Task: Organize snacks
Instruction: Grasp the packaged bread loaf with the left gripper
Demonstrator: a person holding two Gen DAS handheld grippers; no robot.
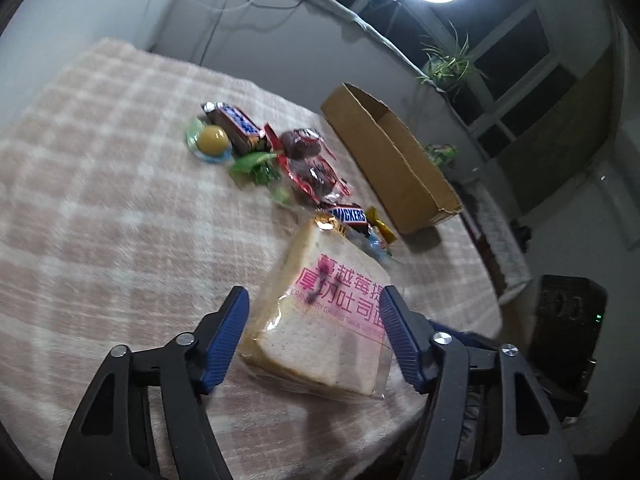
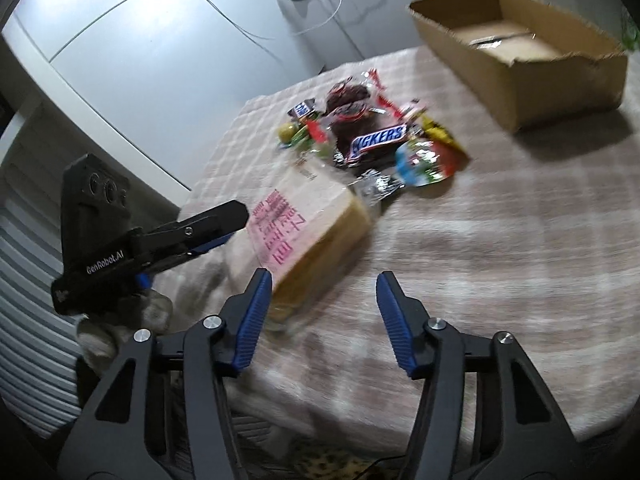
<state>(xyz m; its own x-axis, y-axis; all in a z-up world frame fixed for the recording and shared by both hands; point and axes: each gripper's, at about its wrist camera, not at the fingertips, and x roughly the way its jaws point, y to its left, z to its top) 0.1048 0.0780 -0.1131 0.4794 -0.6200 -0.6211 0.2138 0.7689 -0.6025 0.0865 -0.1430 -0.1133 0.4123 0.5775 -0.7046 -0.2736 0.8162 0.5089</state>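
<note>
The bagged sandwich bread [image 1: 320,320] lies flat on the checked table [image 1: 100,208] at the near edge of the snack pile, and it sits between your left tongs [image 1: 314,300], which are spread wide with a finger on either side of the bag and neither pad touching it. Your right tongs [image 2: 324,284] are also wide and hold nothing; their left finger hangs just beside the bread's near corner, the other over bare cloth.

If the bread is your next pick, as it looks, lower the left tongs until the pads sit level with the slices, not just the loose film, then close gently: the bread will probably squash, and the clear wrapper may slip. Keep the right tongs clear of the left so they do not collide over the bag.

The wrapper carries pink Chinese characters and a smaller English line starting "CRANBERRY", the rest too blurred to read. Just beyond the bread lies a Snickers bar [image 2: 378,140], its name plain to read, beside dark cakes in red-trimmed wrappers [image 1: 310,168], a second blue bar [image 1: 236,124], a yellow jelly cup [image 1: 212,140] and green sweets [image 1: 256,166]. Further off, the open cardboard box [image 2: 520,56] stands on the table with nothing in it, the likely place for everything. The left tool's body reads "GenRobot.AI".
</note>
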